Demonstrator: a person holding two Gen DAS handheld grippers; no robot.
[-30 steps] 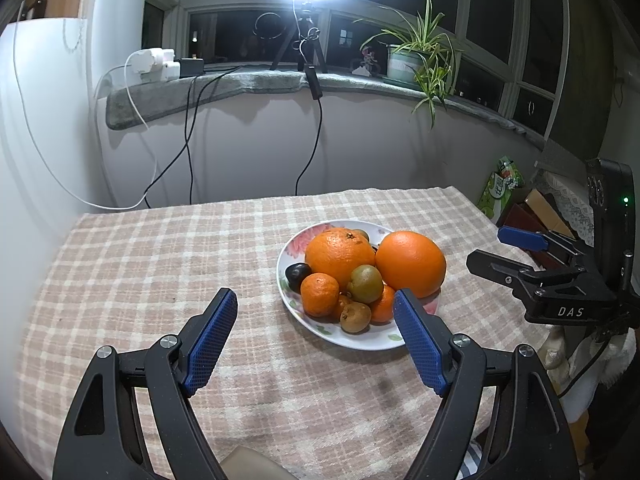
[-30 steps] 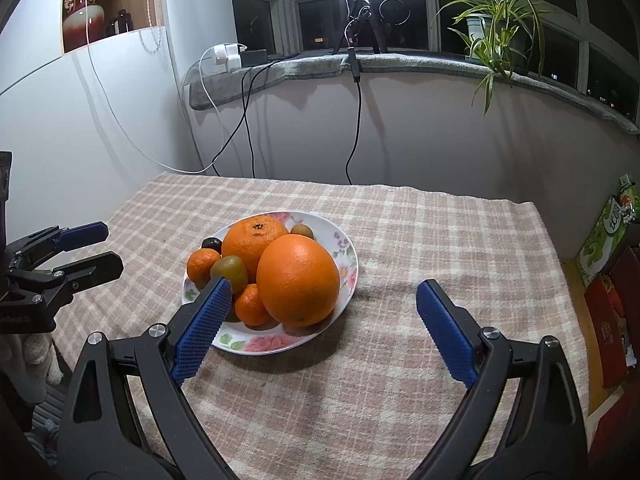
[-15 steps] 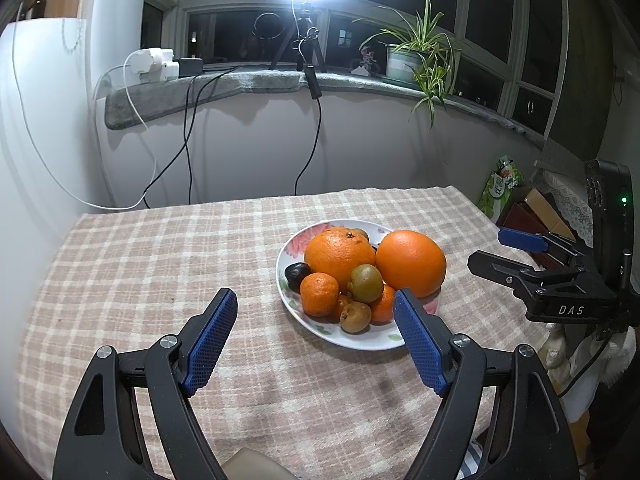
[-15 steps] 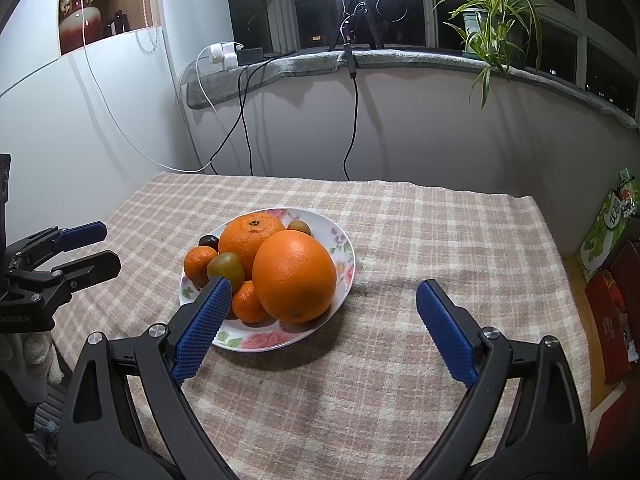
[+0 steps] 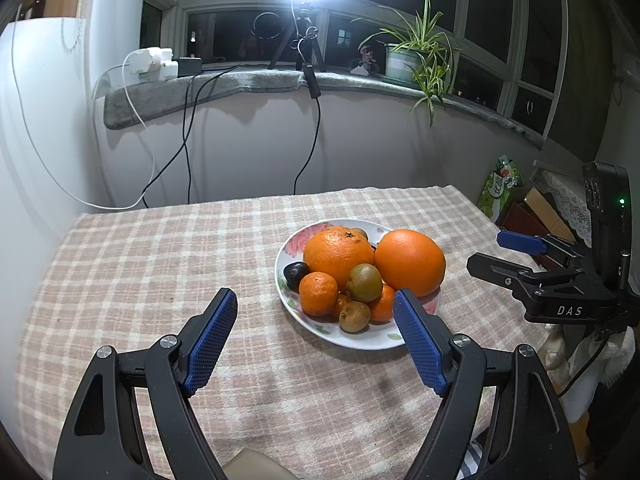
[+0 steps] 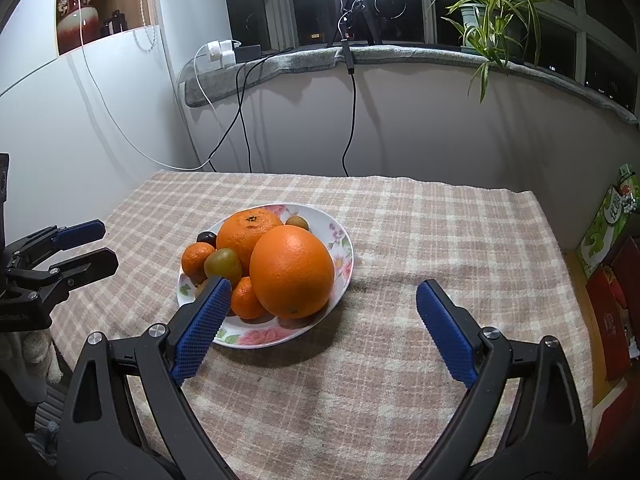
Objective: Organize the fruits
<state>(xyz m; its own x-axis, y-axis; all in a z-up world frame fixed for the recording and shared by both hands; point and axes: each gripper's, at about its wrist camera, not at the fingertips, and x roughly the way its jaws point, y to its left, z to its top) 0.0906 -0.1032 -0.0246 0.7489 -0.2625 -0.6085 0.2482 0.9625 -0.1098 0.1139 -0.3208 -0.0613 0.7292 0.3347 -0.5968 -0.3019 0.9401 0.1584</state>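
A flowered white plate (image 5: 360, 342) (image 6: 340, 240) on the checked tablecloth holds two big oranges (image 5: 410, 262) (image 6: 292, 272), small tangerines (image 5: 318, 294), a greenish fruit (image 5: 364, 282) (image 6: 223, 262), a dark plum (image 5: 295, 273) and brown small fruits (image 5: 354, 316). My left gripper (image 5: 316, 338) is open and empty, just in front of the plate. My right gripper (image 6: 324, 328) is open and empty, at the plate's near right side. Each gripper shows in the other's view, the right (image 5: 520, 258) and the left (image 6: 76, 248).
The checked tablecloth (image 5: 160, 260) covers the table. A windowsill with chargers, cables (image 5: 184, 132) and a potted plant (image 5: 412, 60) runs behind. Boxes and a green package (image 6: 612, 216) stand off the table's right edge.
The right gripper has drifted slightly towards the plate. The left gripper is nearly still. Both stay open.
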